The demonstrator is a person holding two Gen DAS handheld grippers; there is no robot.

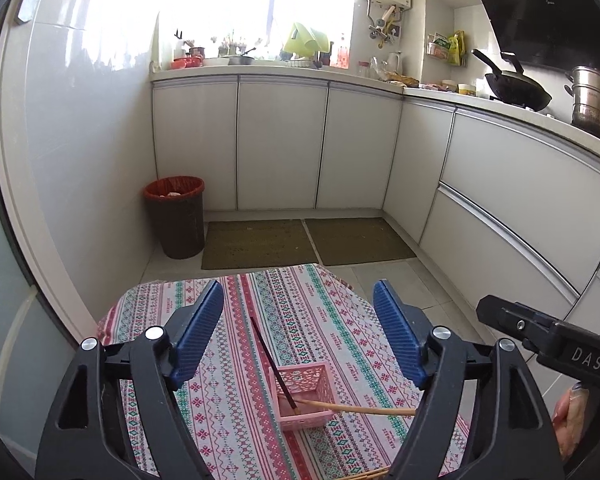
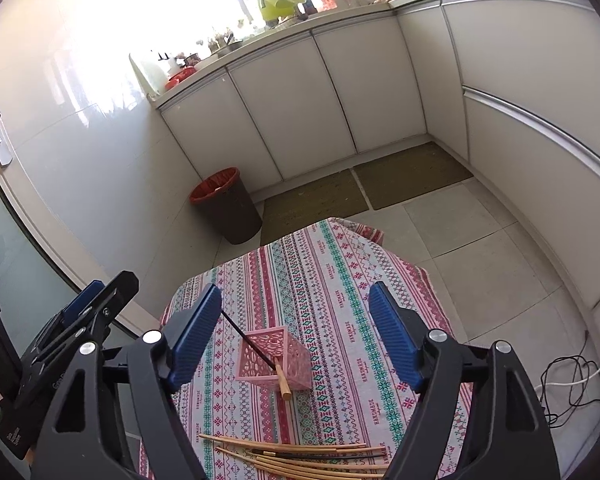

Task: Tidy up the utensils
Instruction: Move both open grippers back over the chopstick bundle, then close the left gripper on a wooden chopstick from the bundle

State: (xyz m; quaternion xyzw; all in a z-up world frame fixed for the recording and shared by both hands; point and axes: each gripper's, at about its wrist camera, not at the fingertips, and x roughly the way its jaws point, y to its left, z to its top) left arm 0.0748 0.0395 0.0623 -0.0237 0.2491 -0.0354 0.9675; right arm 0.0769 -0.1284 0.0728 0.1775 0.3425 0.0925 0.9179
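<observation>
A home kitchen (wok (image 1: 518, 87), cabinets (image 1: 280, 144), cluttered counter (image 1: 260, 69)).

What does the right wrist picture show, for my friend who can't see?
Open blue tongs hover over a patterned tablecloth, where a pink basket holds one dark chopstick and one bamboo chopstick. More chopsticks lie loose nearby.

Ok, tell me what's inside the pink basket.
The pink basket holds two chopsticks: a dark chopstick and a bamboo chopstick, both leaning out over the rim. Its walls hide the bottom.

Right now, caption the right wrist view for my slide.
Open right hand-held gripper above pink basket holding two chopsticks; loose chopsticks wait on patterned tablecloth.
</observation>
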